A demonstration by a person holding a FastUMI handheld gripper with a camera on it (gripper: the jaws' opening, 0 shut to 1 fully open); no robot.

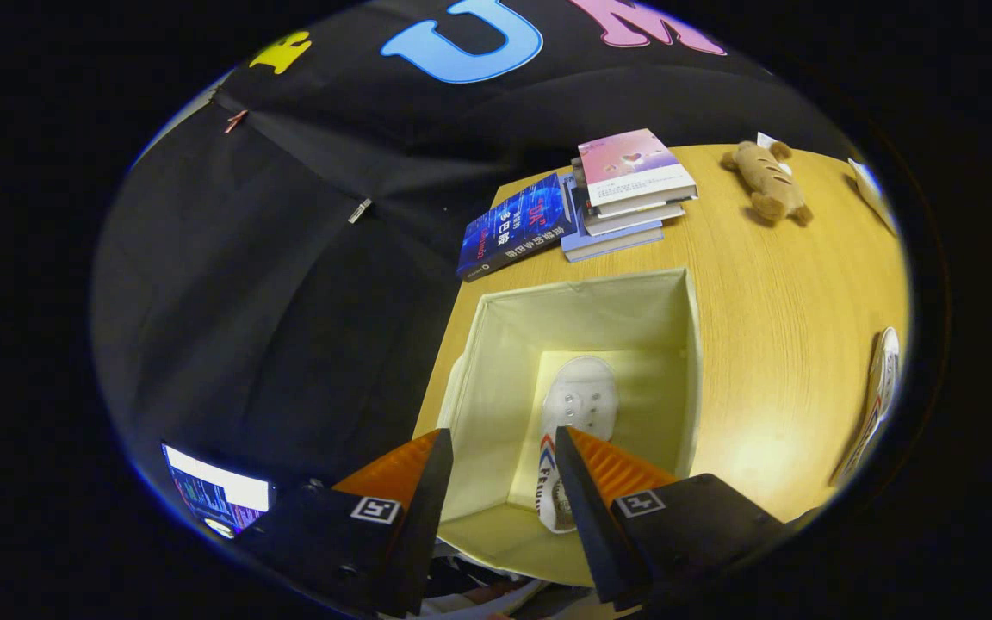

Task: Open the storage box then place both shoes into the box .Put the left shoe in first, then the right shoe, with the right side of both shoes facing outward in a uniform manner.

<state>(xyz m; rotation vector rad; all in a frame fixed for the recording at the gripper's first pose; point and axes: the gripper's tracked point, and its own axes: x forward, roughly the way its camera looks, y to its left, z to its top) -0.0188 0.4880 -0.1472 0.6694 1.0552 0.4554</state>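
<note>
Above the open storage box (496,362), the gripper (503,443) hangs with jaws spread and empty; one shoe (573,413) lies inside, so next reach the second shoe (875,396) on the worktop (789,293), gripping it right side outward.

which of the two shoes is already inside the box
The white shoe lying on the floor of the open storage box, just ahead of the open tongs. The other shoe lies on the table beside the box.
</note>
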